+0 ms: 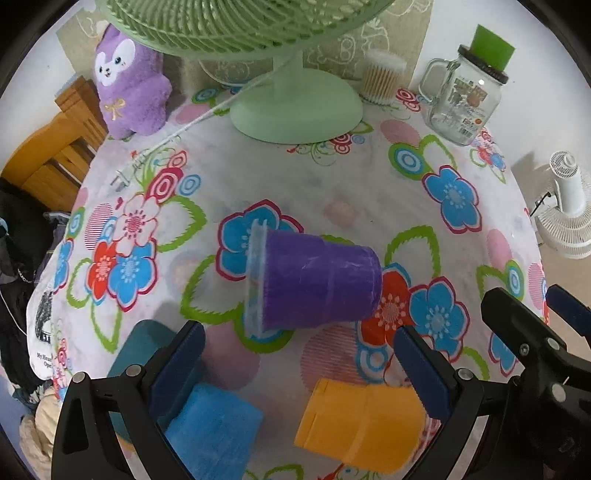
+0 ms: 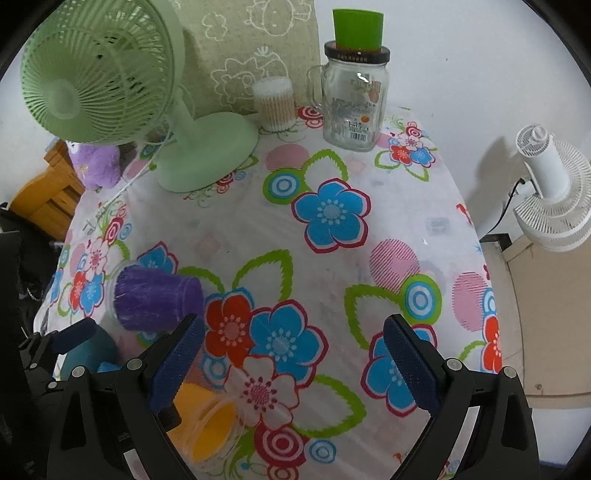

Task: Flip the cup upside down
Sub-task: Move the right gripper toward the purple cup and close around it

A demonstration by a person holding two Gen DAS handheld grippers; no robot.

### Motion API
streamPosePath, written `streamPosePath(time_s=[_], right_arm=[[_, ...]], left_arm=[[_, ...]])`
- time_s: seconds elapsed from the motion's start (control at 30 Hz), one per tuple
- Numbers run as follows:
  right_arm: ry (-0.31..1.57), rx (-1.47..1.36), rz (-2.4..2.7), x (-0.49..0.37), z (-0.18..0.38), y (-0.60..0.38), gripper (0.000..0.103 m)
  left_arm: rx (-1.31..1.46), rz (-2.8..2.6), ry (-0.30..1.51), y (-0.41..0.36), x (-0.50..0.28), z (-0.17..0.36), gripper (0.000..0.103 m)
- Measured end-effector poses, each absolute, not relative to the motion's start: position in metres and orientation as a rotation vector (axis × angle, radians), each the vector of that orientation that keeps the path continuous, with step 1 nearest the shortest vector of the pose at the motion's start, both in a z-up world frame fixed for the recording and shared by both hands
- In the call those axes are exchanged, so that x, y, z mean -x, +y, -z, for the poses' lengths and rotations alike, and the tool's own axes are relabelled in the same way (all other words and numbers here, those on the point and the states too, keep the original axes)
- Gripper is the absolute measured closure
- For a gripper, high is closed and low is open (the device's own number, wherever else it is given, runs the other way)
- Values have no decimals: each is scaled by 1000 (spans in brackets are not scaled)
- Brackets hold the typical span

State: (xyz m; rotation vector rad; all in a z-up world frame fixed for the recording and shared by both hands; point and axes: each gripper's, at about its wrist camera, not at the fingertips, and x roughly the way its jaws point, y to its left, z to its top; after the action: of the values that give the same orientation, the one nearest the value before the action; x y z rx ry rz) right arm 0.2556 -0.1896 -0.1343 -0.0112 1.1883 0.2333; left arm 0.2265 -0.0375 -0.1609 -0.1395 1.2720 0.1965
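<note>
A purple cup lies on its side on the flowered tablecloth, clear rim to the left; it also shows in the right wrist view. An orange cup lies on its side below it, open mouth showing in the right wrist view. A blue cup and a teal cup sit at lower left. My left gripper is open, above the table just short of the purple cup. My right gripper is open and empty, right of the cups.
A green desk fan stands at the back, with a purple plush toy, a cotton-swab tub and a glass jar topped by a green cup. A white fan stands off the table's right edge.
</note>
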Motion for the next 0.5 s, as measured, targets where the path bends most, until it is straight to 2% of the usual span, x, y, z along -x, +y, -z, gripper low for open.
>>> streamPosePath(time_s=[0.5], right_arm=[[1221,30,-239,-278,162,-187,4]], left_arm=[[103,-233,1296,-40,-254,191,0]])
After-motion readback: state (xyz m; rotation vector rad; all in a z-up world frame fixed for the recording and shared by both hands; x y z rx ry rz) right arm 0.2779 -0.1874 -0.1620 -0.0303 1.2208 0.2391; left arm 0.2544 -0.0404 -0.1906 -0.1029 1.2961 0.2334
